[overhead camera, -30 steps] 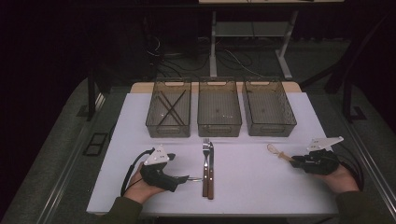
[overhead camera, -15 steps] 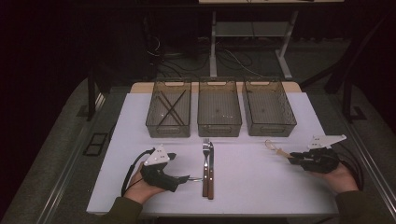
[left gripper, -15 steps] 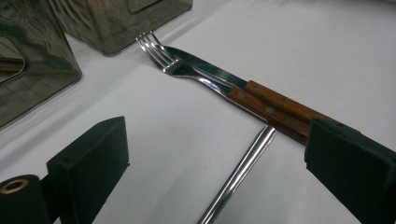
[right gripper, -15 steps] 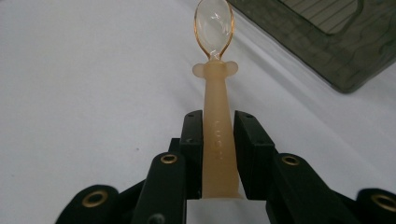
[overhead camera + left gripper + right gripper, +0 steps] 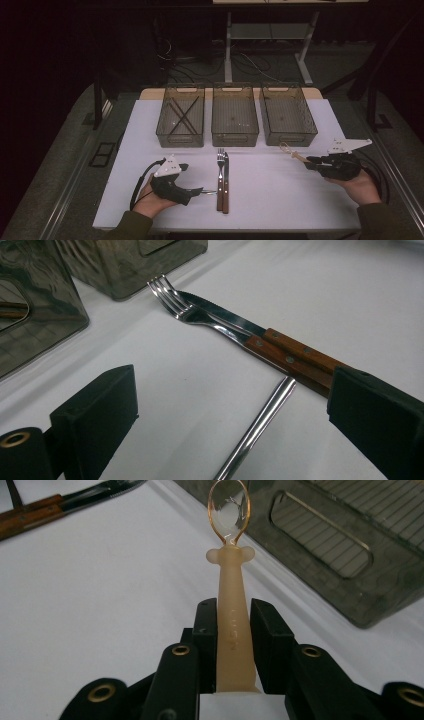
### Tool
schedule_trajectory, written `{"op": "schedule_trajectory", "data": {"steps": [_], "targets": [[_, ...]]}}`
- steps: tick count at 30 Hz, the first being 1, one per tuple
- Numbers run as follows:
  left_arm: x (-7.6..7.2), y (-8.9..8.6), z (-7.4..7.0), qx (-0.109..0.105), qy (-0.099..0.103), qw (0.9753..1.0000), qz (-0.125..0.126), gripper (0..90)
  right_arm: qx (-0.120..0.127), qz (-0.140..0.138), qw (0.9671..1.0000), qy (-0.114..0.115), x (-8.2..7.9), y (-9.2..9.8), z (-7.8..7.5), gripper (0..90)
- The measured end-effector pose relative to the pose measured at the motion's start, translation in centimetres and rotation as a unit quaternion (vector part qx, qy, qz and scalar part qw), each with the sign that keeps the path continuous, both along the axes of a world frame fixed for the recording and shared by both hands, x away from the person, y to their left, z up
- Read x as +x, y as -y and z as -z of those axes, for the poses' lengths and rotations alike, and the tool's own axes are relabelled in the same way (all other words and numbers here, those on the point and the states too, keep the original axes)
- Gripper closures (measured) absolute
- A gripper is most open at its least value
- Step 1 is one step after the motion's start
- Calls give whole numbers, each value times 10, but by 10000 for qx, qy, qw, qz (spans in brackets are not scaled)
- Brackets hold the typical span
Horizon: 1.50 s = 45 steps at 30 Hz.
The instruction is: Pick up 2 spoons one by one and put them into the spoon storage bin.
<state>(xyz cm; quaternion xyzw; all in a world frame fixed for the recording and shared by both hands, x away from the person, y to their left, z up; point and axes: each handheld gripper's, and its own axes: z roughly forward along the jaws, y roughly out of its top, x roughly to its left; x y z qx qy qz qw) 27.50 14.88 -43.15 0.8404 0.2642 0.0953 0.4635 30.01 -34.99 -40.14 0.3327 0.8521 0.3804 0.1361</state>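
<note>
Both low: right hand-held gripper (image 5: 234, 645) clamps spoon (image 5: 231, 605); left hand-held gripper (image 5: 235, 420) gapes.

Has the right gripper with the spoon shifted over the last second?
Yes. The right gripper, shut on the spoon, has crept left, toward the right bin.

Honestly can't read anything here. There's some faint embossed lettering on the handle of the spoon (image 5: 232, 625) I'm pinching, but it's too blurry to read.
</note>
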Motion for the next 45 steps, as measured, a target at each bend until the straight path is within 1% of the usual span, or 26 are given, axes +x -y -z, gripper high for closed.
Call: {"op": "schedule_trajectory", "data": {"steps": [3, 6, 12, 15, 18, 22, 28, 34, 37, 38, 40, 42, 45], "targets": [[0, 0, 0, -10, -10, 10000, -19, 48, 65, -32, 9999, 71, 0, -6, -6, 740], [1, 0, 0, -27, -20, 10000, -27, 47, 35, -83, 9999, 106, 2, -12, -9, 740], [1, -1, 0, -35, -16, 10000, -22, 43, 78, -104, 9998, 159, 9, -20, -13, 740], [0, -1, 0, -36, -1, 10000, -24, 33, 125, -120, 9998, 131, 11, -25, -15, 740], [1, -1, 0, -67, -9, 10000, -72, 11, 106, -156, 9997, 154, 14, -32, -17, 740], [1, -1, 0, -8, -22, 10000, -93, 0, 125, -212, 9996, 166, 20, -42, -19, 740], [1, -1, 0, -34, -19, 9999, -102, 0, 107, -218, 9995, 186, 28, -57, -21, 740], [1, -2, 0, -29, 0, 10000, -85, 0, 192, -198, 9994, 221, 36, -68, -26, 740], [1, -2, 0, -22, 6, 10000, -70, 0, 157, -193, 9994, 240, 40, -74, -29, 740], [1, -1, 0, -26, 9, 10000, -70, 0, 217, -184, 9993, 246, 41, -76, -30, 740], [1, -1, 0, -32, 6, 9999, -96, 0, 205, -187, 9992, 278, 44, -81, -34, 740], [0, -2, -1, -67, 17, 9999, -98, 0, 245, -191, 9990, 306, 48, -87, -37, 740], [0, -2, -1, -55, 17, 10000, -76, 0, 95, -189, 9993, 323, 55, -98, -41, 740]]}}
